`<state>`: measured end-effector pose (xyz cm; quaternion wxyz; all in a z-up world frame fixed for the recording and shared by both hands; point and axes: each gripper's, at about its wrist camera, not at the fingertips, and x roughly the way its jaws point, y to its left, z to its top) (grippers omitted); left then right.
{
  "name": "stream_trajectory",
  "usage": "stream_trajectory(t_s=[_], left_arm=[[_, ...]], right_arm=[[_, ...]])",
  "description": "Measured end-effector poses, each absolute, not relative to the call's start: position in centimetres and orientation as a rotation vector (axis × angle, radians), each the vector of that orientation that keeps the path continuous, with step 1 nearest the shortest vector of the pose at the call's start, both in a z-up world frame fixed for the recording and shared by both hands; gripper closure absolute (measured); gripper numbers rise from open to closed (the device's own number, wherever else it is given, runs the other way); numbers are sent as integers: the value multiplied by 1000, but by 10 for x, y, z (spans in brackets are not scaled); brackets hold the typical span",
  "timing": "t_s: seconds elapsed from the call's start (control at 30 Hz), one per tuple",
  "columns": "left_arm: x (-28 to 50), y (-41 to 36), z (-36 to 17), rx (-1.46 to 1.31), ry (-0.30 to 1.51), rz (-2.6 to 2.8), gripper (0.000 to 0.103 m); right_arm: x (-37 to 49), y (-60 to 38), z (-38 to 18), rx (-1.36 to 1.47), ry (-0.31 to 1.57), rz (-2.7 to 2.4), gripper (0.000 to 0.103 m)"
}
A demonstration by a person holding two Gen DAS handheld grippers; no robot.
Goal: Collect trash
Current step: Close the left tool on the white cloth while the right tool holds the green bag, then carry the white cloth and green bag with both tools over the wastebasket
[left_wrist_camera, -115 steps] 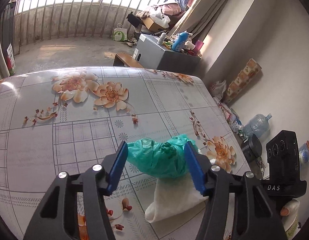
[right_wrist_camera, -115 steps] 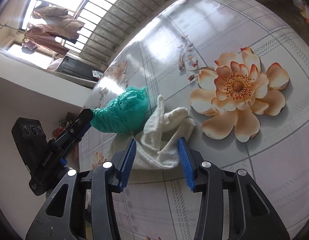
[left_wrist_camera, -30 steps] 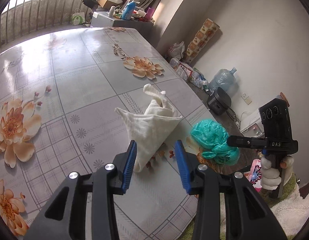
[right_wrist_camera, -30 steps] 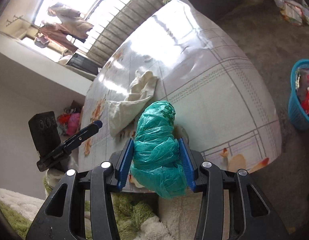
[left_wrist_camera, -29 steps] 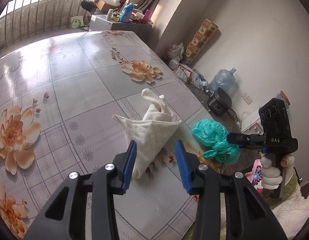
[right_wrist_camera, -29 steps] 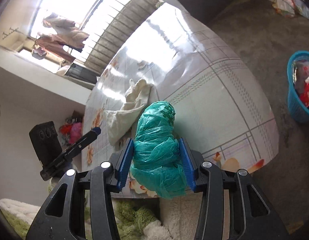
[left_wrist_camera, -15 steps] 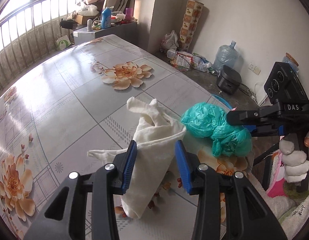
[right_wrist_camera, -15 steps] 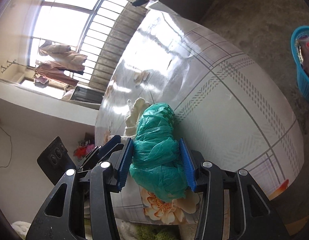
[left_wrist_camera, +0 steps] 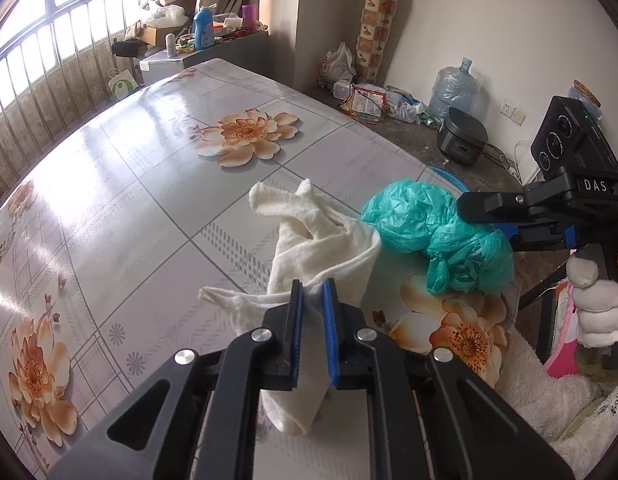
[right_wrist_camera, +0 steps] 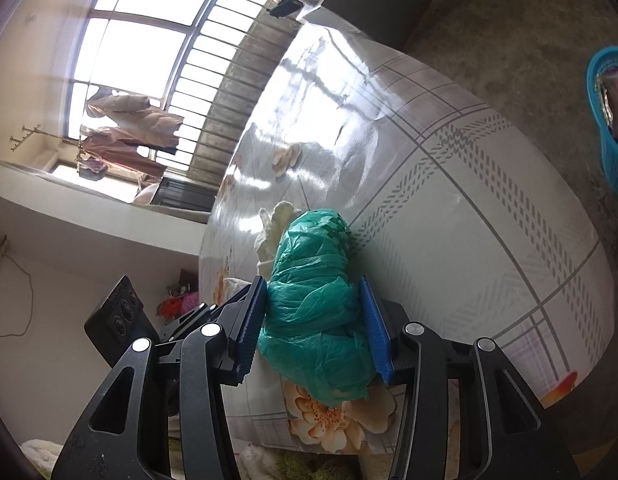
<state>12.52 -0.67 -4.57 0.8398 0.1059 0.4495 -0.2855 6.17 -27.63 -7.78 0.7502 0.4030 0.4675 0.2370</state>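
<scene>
Teal bag (left_wrist_camera: 437, 232), cream cloth (left_wrist_camera: 321, 256), grey orange-flowered tablecloth (left_wrist_camera: 149, 168), blue basket (right_wrist_camera: 609, 120).

Daylight scene, bright. Light comes through the barred window (right_wrist_camera: 149, 40), blown out white in the right wrist view, with a hazy flare streak across the wall beside it. Strong glare patches on the glossy counter (left_wrist_camera: 121, 152) in both views; the reflection washes out the printed pattern near the far end. Soft shadows only, faint under the white cloth (left_wrist_camera: 325, 256) and green bag (right_wrist_camera: 321, 304). Heavy fisheye bending: counter edges and window bars curve, dark vignette in the corners. Focus is sharp mid-frame; black gripper bodies at the bottom read dark with little detail. No motion blur visible.
</scene>
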Motion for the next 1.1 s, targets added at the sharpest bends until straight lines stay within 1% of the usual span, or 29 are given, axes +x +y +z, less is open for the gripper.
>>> stream_trajectory(t_s=[0.1,0.3,0.37,0.43,0.47,0.7,0.77,0.8,0.83,0.9,1.1], left_arm=[[120,-7,-42,220,942,-618,99],[111,-14,-30,203,919,-677,98],[112,-17,-31,204,933,-691,95],[114,-21,-37,199,962,-688,85],[116,-23,-41,200,975,-683,83],[117,-29,-51,222,967,-659,82],[118,-29,-51,225,963,-647,86],[118,-28,-50,232,960,-635,92],[118,-28,-49,231,959,-633,94],[118,-23,-44,209,952,-634,97],[112,-9,-4,141,871,-626,98]], right_arm=[[59,-278,-78,887,1010,513,60],[54,-282,-78,910,1004,506,61],[52,-284,-78,917,1003,500,61],[50,-286,-77,921,1001,492,61],[48,-287,-77,924,1000,488,61],[40,-291,-77,939,992,473,61],[39,-290,-76,940,990,471,61],[39,-290,-75,942,989,471,61],[39,-289,-75,946,987,474,61],[38,-291,-73,955,981,479,61],[34,-302,-64,994,937,494,62]])
